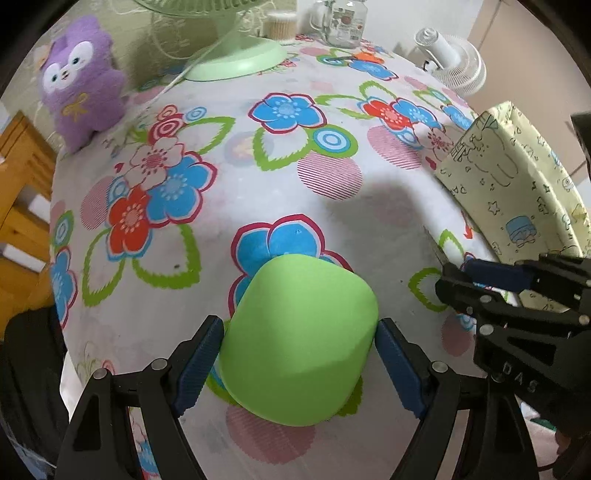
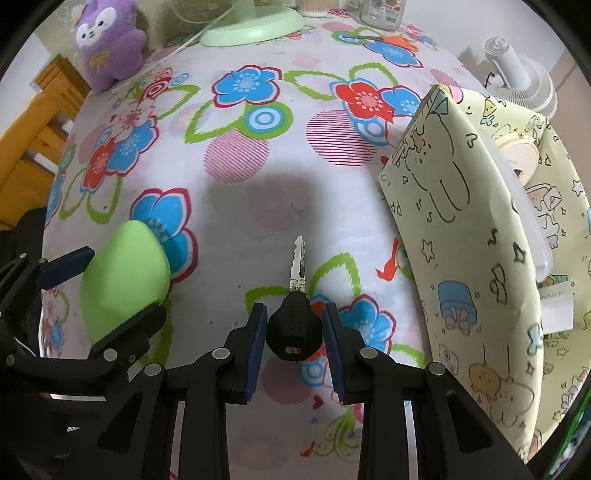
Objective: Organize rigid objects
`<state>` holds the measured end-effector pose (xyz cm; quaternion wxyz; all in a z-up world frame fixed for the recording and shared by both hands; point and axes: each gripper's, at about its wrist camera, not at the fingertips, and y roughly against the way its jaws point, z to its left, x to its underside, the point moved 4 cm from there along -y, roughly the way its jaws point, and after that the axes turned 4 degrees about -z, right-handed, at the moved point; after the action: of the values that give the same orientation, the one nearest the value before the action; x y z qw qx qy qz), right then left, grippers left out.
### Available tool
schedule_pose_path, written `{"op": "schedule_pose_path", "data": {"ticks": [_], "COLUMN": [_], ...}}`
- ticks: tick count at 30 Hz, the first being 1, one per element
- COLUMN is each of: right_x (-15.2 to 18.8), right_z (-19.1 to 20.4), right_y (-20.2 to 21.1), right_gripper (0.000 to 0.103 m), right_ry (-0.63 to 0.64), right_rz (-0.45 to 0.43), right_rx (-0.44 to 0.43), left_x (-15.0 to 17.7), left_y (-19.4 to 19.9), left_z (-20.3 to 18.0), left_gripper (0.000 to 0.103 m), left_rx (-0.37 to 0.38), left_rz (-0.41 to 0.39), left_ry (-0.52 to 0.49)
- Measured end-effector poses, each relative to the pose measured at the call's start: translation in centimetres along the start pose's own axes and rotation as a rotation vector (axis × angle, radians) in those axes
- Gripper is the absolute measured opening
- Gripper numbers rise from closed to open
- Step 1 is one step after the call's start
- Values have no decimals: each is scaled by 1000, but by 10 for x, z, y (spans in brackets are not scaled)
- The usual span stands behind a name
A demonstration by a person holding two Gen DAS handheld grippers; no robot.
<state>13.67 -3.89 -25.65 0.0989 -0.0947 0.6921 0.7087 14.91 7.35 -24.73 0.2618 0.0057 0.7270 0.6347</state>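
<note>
Item in progress: carrying stage of the sorting job, both hands loaded. The left gripper (image 1: 299, 354) is holding a rounded green object (image 1: 299, 343), its jaws standing wide and clamped against the object's two flanks, blue pads pressing on either side; the object is hanging above the flowered surface (image 1: 258, 177) rather than resting on it, judging by the shadow cast further out on the cloth. The right gripper (image 2: 294, 332) is holding a key (image 2: 295, 317) by its black head, jaws drawn close together on it, the metal blade pointing forward and away from the hand. Just to the right, a pale yellow box (image 2: 461, 236) with cartoon prints is sitting on the surface, near wall rising towards the grippers; from the right wrist view something round and pale is lying inside, not clear enough to name. Bystanders, apparently not in play: a purple plush toy (image 1: 83, 81) at the far left corner, a green fan base (image 1: 236, 62), a glass jar (image 1: 347, 22), a white fan (image 1: 454, 59) beyond the edge. Likely next requirement: bringing each load across and over the box's near wall, lifting enough to clear its rim, then parting the jaws only once the piece is inside. The key, being small and held by its head alone, is asking for the steadier hand.
</note>
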Motion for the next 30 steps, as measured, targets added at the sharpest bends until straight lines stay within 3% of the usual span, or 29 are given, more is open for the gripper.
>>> {"op": "schedule_pose_path", "data": {"ticks": [30], "right_x": [11], "right_z": [-13], "right_y": [90], "right_gripper": [33], "right_ry": [18], "right_rz": [-152], "right_rx": [-44], "left_x": [2], "left_y": [90], "left_z": [-23], "left_gripper": [85], "left_rx": [-82], "left_rz": [-146], "left_ry": [54]}}
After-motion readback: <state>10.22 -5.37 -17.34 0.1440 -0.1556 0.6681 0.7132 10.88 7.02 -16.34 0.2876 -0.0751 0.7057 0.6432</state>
